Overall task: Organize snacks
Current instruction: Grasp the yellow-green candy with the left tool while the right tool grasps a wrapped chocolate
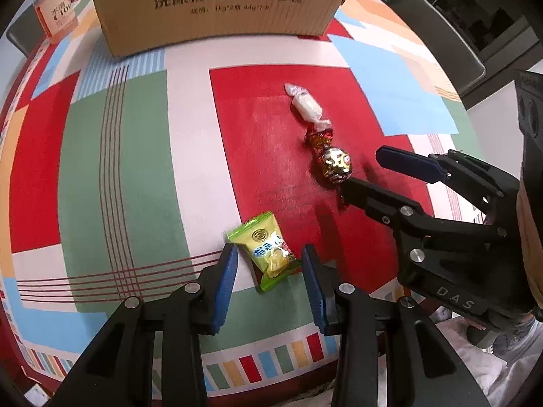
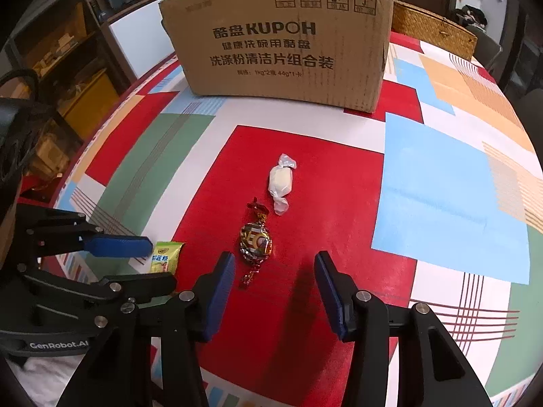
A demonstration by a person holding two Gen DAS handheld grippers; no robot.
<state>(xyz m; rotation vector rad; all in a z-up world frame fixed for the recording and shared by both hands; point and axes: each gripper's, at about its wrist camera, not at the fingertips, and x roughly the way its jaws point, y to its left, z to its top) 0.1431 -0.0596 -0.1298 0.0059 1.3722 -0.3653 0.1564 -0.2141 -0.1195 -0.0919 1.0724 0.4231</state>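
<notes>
Cardboard box (image 2: 281,44) sits at the far side of the bench (image 2: 441,186), top cut off in the left wrist view, inside not visible. Green snack packet (image 1: 268,251) lies on the patchwork cloth between the blue pads of the left claw (image 1: 269,264), jaws spread, nothing gripped, pads not touching it. In the right wrist view that packet (image 2: 166,257) is partly hidden behind the left claw's (image 2: 154,266) fingers. Right claw (image 2: 275,288) is released too, jaws wide, with the gold foil candy (image 2: 256,240) ahead of the gap on the red patch. From the left wrist the right claw (image 1: 361,171) has its lower fingertip covering one twisted end of the gold candy (image 1: 334,166); contact can't be confirmed. White wrapped candy (image 2: 281,181) lies just beyond the gold one, twisted ends nearly meeting. Print on the wrappers too small to read. Orange-labelled bottle (image 1: 56,10) at far left, cropped by the fisheye rim. Open cloth right of the candies; near bench edge runs under both claws
</notes>
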